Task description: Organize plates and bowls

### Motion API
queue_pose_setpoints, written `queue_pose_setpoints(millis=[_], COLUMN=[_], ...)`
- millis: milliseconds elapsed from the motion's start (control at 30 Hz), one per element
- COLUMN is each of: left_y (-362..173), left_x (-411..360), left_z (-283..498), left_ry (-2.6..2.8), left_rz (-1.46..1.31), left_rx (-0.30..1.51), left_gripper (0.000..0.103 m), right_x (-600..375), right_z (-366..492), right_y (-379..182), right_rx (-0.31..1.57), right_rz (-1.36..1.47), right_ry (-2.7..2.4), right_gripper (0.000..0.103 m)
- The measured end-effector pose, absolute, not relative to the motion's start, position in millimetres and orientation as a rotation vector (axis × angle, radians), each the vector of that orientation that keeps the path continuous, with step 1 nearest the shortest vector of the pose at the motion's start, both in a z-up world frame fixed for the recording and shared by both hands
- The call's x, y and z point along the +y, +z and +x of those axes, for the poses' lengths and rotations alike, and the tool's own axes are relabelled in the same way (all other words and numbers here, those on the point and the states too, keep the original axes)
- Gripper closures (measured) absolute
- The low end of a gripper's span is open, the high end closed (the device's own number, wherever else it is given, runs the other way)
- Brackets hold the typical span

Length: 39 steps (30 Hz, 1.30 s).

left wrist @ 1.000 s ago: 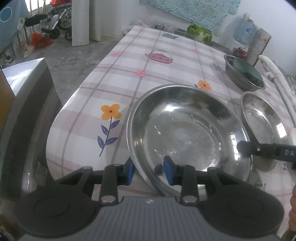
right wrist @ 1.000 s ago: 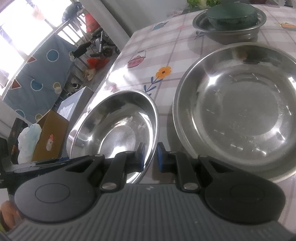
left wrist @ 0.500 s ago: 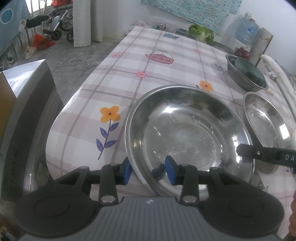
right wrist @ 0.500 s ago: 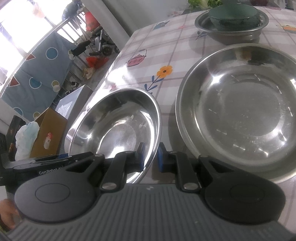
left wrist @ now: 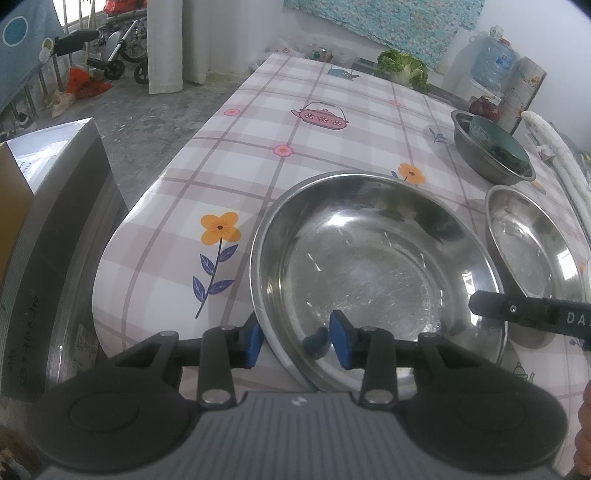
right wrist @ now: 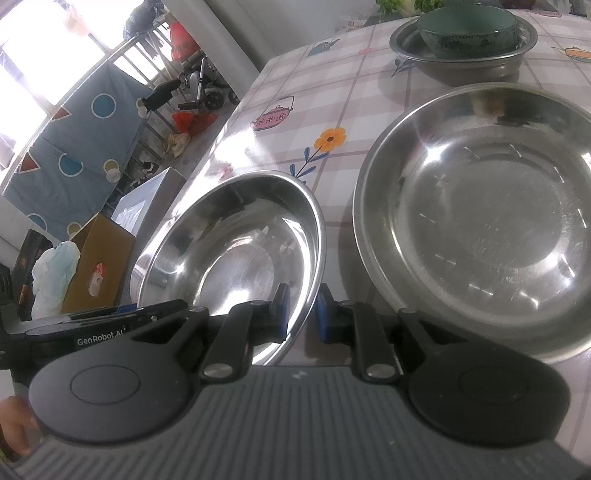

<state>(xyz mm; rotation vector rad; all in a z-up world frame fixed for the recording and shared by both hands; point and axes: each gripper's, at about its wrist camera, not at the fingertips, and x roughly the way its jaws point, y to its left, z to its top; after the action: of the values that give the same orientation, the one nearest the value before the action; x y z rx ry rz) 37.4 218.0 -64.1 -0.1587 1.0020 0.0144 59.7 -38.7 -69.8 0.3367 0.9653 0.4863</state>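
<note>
A steel plate (left wrist: 373,266) is gripped on opposite rims by both grippers and held off the table, tilted; it also shows in the right wrist view (right wrist: 236,236). My left gripper (left wrist: 297,339) straddles its near rim, jaws closed on it. My right gripper (right wrist: 301,312) is shut on its right rim; its arm shows in the left wrist view (left wrist: 532,317). A second, larger-looking steel plate (right wrist: 487,218) lies on the table to the right, also in the left wrist view (left wrist: 535,251). A steel bowl (left wrist: 491,155) holding a green bowl (right wrist: 467,29) stands farther back.
The table (left wrist: 295,147) has a checked floral cloth. A grey box (left wrist: 55,221) and cardboard box (right wrist: 96,266) stand left of the table's edge. A cabbage (left wrist: 402,66), water jug (left wrist: 493,59) and a white roll (left wrist: 554,155) lie at the far right.
Both grippers have lifted the held plate slightly and drawn back a little; the views show more of the table. The grips are unchanged.
</note>
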Motion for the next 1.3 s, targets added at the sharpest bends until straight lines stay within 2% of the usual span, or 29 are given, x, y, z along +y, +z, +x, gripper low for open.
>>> queue_pose_setpoints(millis=[933, 1300], left_y=[-67, -63], left_x=[207, 203], left_z=[37, 35], left_ry=[0.041, 0.054], left_rz=[-0.086, -0.066], left_rx=[0.998, 0.982], left_gripper=[0.061, 0.062], right_x=[-31, -23], right_z=[58, 54], right_y=[-70, -69], right_rx=[0.960, 0.951], right_rz=[0.292, 0.242], right_ry=[0.467, 0.464], right_gripper=[0.088, 0.085])
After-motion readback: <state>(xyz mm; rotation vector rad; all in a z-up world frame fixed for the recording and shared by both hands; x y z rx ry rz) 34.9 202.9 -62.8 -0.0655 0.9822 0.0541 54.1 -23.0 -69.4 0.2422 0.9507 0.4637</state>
